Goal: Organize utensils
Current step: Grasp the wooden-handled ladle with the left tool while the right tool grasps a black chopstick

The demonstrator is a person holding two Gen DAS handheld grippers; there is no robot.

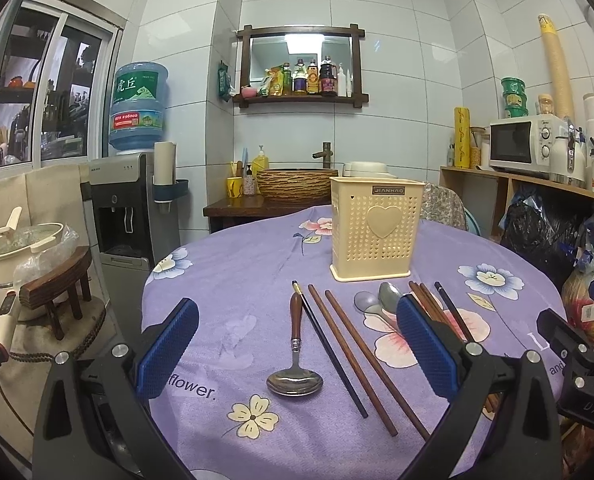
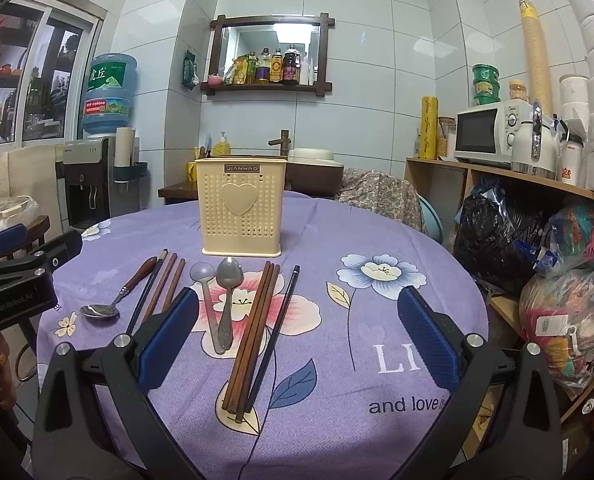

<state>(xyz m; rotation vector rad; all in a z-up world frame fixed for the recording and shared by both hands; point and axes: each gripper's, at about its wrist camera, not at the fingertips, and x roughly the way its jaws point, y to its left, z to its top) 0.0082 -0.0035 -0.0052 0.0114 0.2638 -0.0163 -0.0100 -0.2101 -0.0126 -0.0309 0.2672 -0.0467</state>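
Note:
A cream perforated utensil holder (image 1: 376, 230) (image 2: 241, 208) stands upright on the purple flowered tablecloth (image 1: 233, 280) (image 2: 377, 320). In front of it lie a wooden-handled spoon (image 1: 295, 356) (image 2: 113, 300), a dark chopstick (image 1: 329, 348) (image 2: 145, 296), two brown chopsticks (image 1: 361, 356) (image 2: 169, 284), two grey spoons (image 1: 377, 300) (image 2: 221, 304), a bundle of brown chopsticks (image 2: 253, 336) and another dark chopstick (image 2: 275, 332). My left gripper (image 1: 297, 344) is open above the left utensils. My right gripper (image 2: 297, 336) is open above the right bundle. Both are empty.
A water dispenser (image 1: 125, 208) and a pot on a stool (image 1: 21, 256) stand left of the round table. A sink counter (image 1: 293, 188) is behind it. A shelf with a microwave (image 2: 489, 136) and bags (image 2: 537, 248) is at the right.

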